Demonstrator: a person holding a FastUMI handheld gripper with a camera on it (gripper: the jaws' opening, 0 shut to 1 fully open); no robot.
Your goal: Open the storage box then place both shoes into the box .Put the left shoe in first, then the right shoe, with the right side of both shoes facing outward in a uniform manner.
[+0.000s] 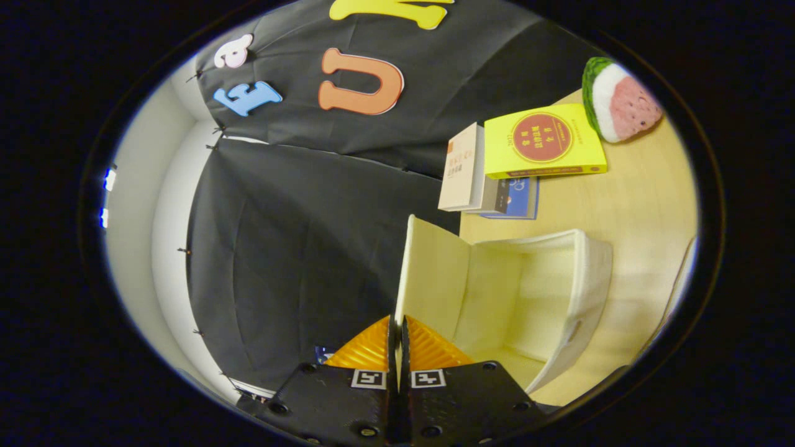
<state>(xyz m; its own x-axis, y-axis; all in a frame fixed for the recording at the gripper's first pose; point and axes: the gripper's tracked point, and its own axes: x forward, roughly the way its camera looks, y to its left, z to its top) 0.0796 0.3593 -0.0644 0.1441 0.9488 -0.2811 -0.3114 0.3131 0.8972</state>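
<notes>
1. Gripper view: the gripper (397,329) is rolled sideways, so the wooden table (633,198) stands on the right like a wall. Its fingers are pinched narrow on the thin edge of the storage box's lid (428,279), one finger on each face.
2. The storage box (559,292), pale and empty inside, lies open just right of the fingers.
3. Farther off, a yellow book (540,141) rests on other books (466,171), with a watermelon-slice toy (618,102) beyond them.

Claw (397,335) fingers pinched together on thin lid edge (402,292)
</notes>
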